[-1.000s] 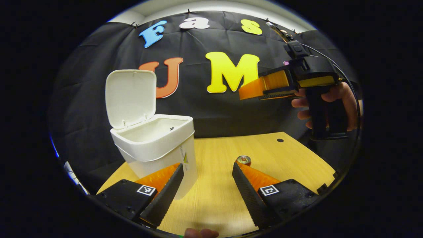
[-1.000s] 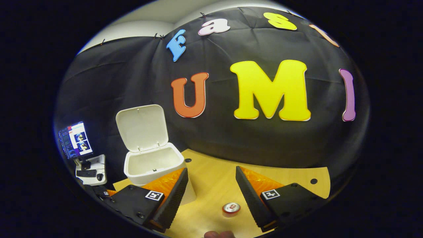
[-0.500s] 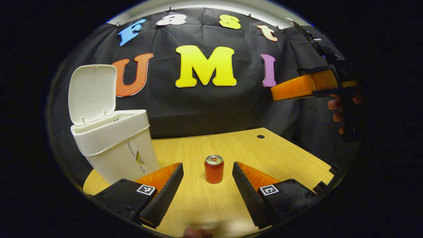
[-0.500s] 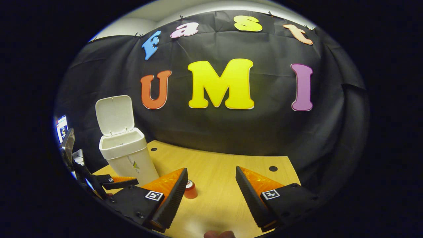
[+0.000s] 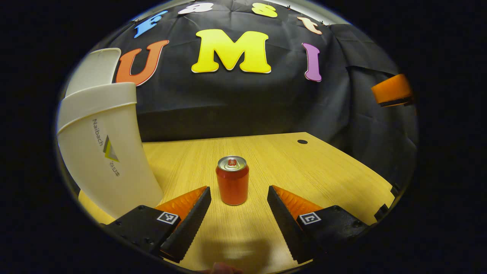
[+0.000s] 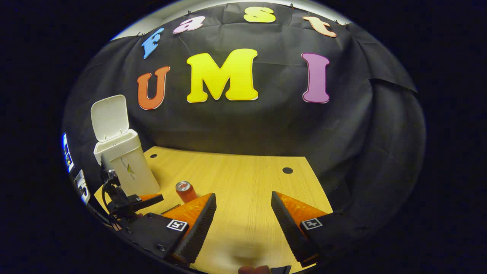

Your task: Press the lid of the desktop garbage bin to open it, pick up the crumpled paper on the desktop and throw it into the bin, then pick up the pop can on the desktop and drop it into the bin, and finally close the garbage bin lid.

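Jaws spread wide on my left gripper [image 5: 239, 203], the can [image 5: 232, 185] upright on the surface [image 5: 312, 167] just beyond them at 12 o'clock; bin [image 5: 102, 148], lid up, at 10 o'clock. Right gripper [image 6: 243, 213] jaws apart.

My left gripper view sits low over the desk [image 5: 304, 167], close to the pop can [image 5: 232, 185]; my right gripper view looks from higher and farther back, sharing can [image 6: 185, 191] and bin [image 6: 125, 163].

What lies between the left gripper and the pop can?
Only bare tabletop, seen in the left gripper view: the left gripper is open, the pop can upright ahead.
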The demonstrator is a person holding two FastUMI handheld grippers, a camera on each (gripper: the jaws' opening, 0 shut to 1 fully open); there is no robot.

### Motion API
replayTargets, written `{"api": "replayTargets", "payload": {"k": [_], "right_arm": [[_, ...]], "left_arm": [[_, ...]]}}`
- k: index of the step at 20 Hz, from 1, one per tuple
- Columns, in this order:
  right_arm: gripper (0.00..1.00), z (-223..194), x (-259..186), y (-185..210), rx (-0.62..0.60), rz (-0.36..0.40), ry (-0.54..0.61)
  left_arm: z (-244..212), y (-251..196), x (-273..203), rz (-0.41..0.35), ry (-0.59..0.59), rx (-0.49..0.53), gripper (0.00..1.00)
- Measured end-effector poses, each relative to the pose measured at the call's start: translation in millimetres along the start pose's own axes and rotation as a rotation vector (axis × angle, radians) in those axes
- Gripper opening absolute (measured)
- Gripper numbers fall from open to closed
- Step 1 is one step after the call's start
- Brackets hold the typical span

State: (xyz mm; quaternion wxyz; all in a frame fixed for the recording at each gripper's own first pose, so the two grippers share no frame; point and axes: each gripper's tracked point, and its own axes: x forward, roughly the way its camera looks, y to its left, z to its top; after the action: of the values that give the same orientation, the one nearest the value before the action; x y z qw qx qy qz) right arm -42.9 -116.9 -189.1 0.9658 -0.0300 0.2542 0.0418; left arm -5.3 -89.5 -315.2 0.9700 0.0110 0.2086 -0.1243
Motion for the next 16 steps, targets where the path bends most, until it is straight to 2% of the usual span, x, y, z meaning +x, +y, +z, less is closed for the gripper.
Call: {"api": "replayTargets", "payload": {"k": [7, 16], "right_arm": [[0.92, -32.3, 2.1, -22.5, 0.002, -0.032, 0.081], [0.92, -48.5, 11.2, -29.8, -0.012, -0.044, 0.139]], "left_arm": [[-24.0, 3.4, 40.3, 0.018, 0.015, 0.004, 0.99], [-17.3, 7.0, 68.6, 0.011, -0.007, 0.071, 0.99]]}}
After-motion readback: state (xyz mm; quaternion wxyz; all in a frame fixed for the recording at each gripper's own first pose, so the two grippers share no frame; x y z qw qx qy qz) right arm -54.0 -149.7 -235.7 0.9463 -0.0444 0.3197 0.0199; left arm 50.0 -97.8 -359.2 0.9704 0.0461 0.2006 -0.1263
